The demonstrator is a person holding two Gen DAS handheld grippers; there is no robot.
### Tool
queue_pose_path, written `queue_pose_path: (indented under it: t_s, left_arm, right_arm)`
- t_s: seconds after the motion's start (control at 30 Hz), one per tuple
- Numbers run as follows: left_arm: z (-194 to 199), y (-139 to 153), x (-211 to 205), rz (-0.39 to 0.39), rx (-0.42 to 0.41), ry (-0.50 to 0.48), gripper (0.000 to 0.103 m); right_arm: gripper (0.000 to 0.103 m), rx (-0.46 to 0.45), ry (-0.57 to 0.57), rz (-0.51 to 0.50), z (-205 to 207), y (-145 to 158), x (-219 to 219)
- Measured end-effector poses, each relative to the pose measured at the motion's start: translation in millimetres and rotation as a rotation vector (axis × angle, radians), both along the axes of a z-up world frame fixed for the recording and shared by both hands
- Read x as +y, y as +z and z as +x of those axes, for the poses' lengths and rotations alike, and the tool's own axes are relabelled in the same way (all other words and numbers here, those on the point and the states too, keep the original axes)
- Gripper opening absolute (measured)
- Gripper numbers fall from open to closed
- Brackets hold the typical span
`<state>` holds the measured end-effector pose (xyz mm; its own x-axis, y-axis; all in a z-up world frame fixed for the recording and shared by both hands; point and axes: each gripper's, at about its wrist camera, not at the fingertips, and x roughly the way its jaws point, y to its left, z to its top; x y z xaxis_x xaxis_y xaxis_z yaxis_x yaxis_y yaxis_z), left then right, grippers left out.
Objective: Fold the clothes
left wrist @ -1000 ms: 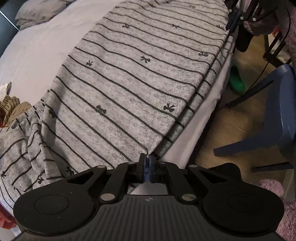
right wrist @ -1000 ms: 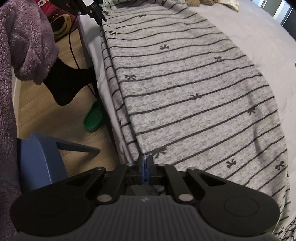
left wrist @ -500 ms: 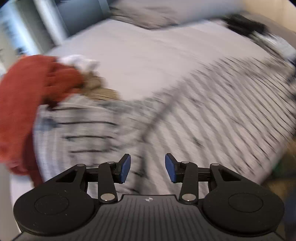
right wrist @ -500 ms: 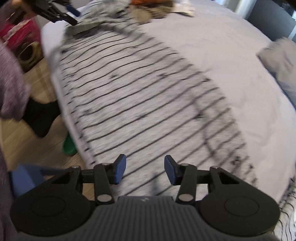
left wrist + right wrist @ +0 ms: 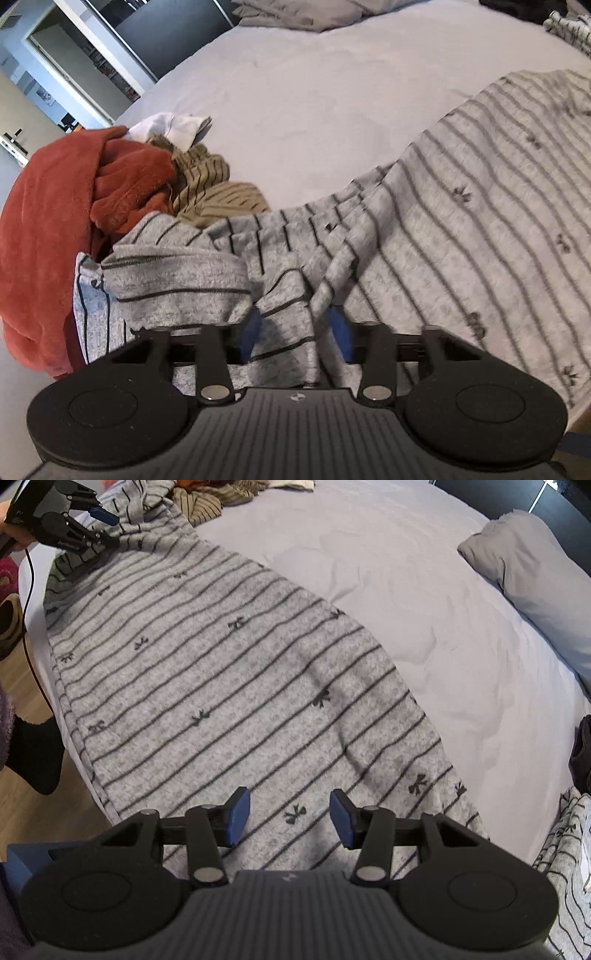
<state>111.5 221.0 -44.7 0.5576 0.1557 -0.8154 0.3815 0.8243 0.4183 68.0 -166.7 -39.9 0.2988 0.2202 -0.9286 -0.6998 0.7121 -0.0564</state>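
Grey knit with thin dark stripes and small bows, the striped garment (image 5: 236, 686) lay spread along the near edge of the bed (image 5: 424, 602), one long side running right by the mattress edge above the wooden floor (image 5: 22, 686). I took that garment as my landmark for everything else.

My left tongs (image 5: 295, 332) were closing around a bunched fold at the garment's crumpled end; cloth filled the gap between the blue pads (image 5: 338, 328), yet I could not tell whether they already pressed on it. From the right wrist camera I saw those same tongs (image 5: 105, 528) at the far end of the garment, a hand (image 5: 14, 537) behind them.

My right tongs (image 5: 286, 814) hovered over the opposite end of the garment, released, pads wide apart with only flat striped cloth showing between them and nothing gripped.

Beyond the crumpled end sat a pile: a rust-red fleece (image 5: 66, 206), an olive striped piece (image 5: 218, 192) touching the garment, and a white scrap (image 5: 173, 127) behind those. A grey pillow (image 5: 532, 568) lay well apart from the garment, across the bare sheet. A black sock (image 5: 37, 757) stood on the floor beside the garment's hanging edge.
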Motion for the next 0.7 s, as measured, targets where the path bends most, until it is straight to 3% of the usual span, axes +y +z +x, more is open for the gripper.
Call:
queue_pose_path:
  t_s: [0.1,0.23,0.37,0.47,0.7]
  left_arm:
    - [-1.9,7.2,14.0,-0.063,0.016,0.053,0.003]
    - [-20.8,26.7,39.9,-0.137,-0.015,0.153,0.002]
    - [-44.9,42.6,86.8,-0.201,-0.071,0.350,0.002]
    - [-62.3,43.8,122.6,-0.245,-0.068,0.496,0.002]
    - [-78.2,25.1,166.9,-0.191,-0.016,0.660,0.002]
  right_arm:
    - [0.052,0.002,-0.008,-0.018,0.1,-3.4,-3.6]
    - [0.052,0.000,-0.023,-0.019,-1.0,-3.2,-9.6]
    - [0.052,-0.006,-0.026,-0.019,-4.3,-1.4,-11.6]
    - [0.052,-0.014,-0.020,-0.019,-6.2,0.2,-10.2]
    - [0.052,-0.024,-0.014,-0.022,-7.3,1.6,-4.3]
